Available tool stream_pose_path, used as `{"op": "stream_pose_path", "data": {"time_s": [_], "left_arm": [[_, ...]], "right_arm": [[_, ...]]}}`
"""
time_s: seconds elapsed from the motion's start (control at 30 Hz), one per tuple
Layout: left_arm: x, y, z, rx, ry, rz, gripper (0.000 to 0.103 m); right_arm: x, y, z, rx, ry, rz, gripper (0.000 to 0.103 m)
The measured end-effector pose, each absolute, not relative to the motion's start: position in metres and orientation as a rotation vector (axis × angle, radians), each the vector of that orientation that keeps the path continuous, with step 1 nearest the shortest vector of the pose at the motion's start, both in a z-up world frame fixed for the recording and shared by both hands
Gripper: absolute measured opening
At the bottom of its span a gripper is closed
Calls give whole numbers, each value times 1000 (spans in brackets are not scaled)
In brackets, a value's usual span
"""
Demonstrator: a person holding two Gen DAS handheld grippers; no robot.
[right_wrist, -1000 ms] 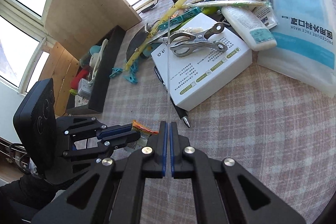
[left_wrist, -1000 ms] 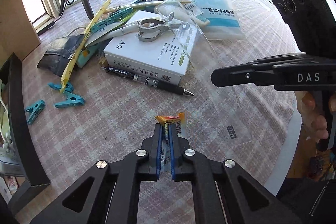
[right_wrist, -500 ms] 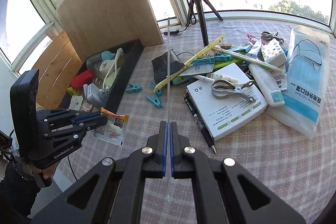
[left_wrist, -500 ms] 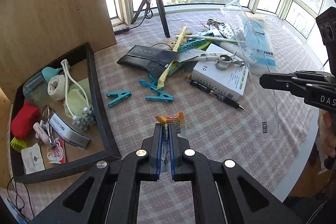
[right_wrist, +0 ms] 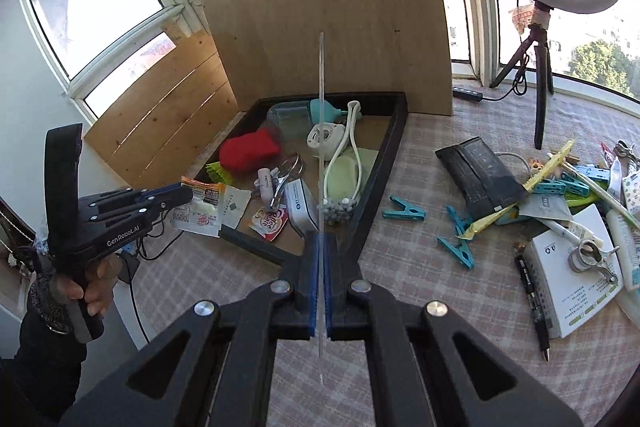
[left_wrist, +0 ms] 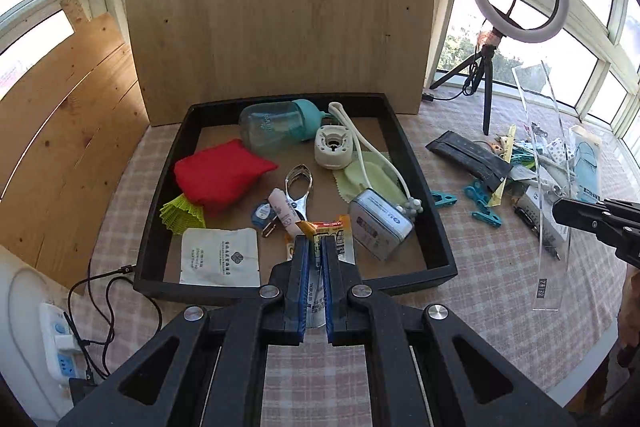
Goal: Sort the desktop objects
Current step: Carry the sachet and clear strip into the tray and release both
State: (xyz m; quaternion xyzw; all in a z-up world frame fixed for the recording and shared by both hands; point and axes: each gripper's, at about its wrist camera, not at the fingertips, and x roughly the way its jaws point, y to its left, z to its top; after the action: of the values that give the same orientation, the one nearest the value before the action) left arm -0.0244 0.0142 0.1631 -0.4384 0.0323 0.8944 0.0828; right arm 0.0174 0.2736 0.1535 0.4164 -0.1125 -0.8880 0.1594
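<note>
Left tool (left_wrist: pixel 314 259) grips sachet (left_wrist: pixel 330 233) over tray (left_wrist: pixel 416 163) (right — ruler (right_wrist: pixel 321 131)).

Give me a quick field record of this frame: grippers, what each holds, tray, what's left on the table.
left gripper: shut on sachet, near the tray's front edge
right gripper: shut on clear ruler, held edge-on
tray: black, holds bottle, red pouch, tin, more
table: clips, pen, white box, mask pack remain

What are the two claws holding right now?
Left gripper: closed on a snack packet.
Right gripper: closed on a clear plastic ruler.
</note>
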Motion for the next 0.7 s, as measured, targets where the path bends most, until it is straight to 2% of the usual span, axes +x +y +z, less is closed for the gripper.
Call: {"op": "stream_pose_path", "data": {"time_s": [0.23,0.6,0.7], "left_arm": [[-53,-9,156,-1312,87,2682,6],[-98,-32,142,-1312,74,2671,6],[-107,-32,139,-1332,58,2676,19]], "right_arm": [[-29,228,149,1197,-300,-2507,2],[-99,224,135,1262,-252,-2563,2],[-111,220,131,1270,-228,-2560,4]]}}
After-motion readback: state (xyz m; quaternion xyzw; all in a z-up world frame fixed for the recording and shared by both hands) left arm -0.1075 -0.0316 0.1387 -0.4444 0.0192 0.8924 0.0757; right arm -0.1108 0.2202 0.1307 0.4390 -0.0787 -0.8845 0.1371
